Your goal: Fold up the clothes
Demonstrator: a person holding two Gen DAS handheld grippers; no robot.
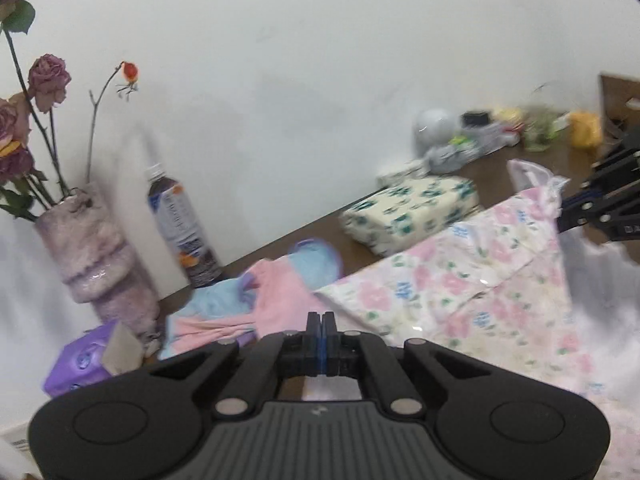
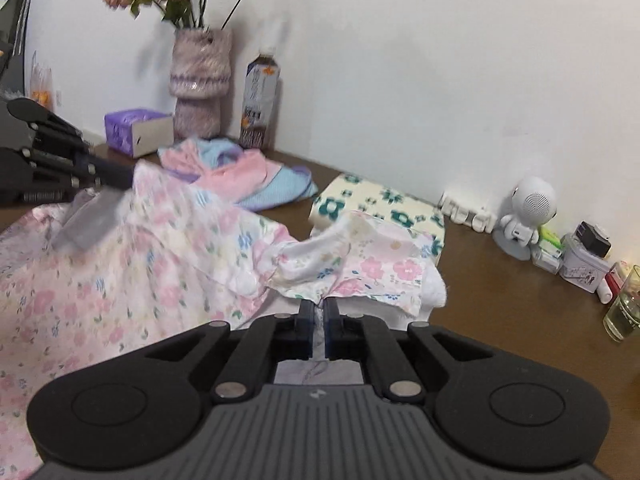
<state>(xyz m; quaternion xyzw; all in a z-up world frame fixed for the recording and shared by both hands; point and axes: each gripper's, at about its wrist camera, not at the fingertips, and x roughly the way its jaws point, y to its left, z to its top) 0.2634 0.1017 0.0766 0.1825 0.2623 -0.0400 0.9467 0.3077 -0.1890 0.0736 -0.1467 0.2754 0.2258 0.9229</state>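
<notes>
A white garment with pink and blue flowers (image 1: 460, 292) lies spread over the brown table (image 2: 500, 320). My left gripper (image 1: 322, 318) has its jaws pressed together at the garment's near edge. In the right wrist view the left gripper (image 2: 120, 178) holds a raised peak of the floral garment (image 2: 160, 260) at the left. My right gripper (image 2: 319, 306) is shut on a bunched fold of the same garment, with white cloth showing between its pads. From the left wrist view the right gripper (image 1: 568, 210) pinches the garment's far corner, lifted off the table.
A pink and blue garment (image 2: 240, 172) lies crumpled behind. A cream pack with green flowers (image 2: 376, 204) sits beside it. Along the wall stand a vase of dried roses (image 2: 200, 76), a bottle (image 2: 260, 100), a purple tissue box (image 2: 132, 130), a white figurine (image 2: 524, 216) and a glass (image 2: 624, 308).
</notes>
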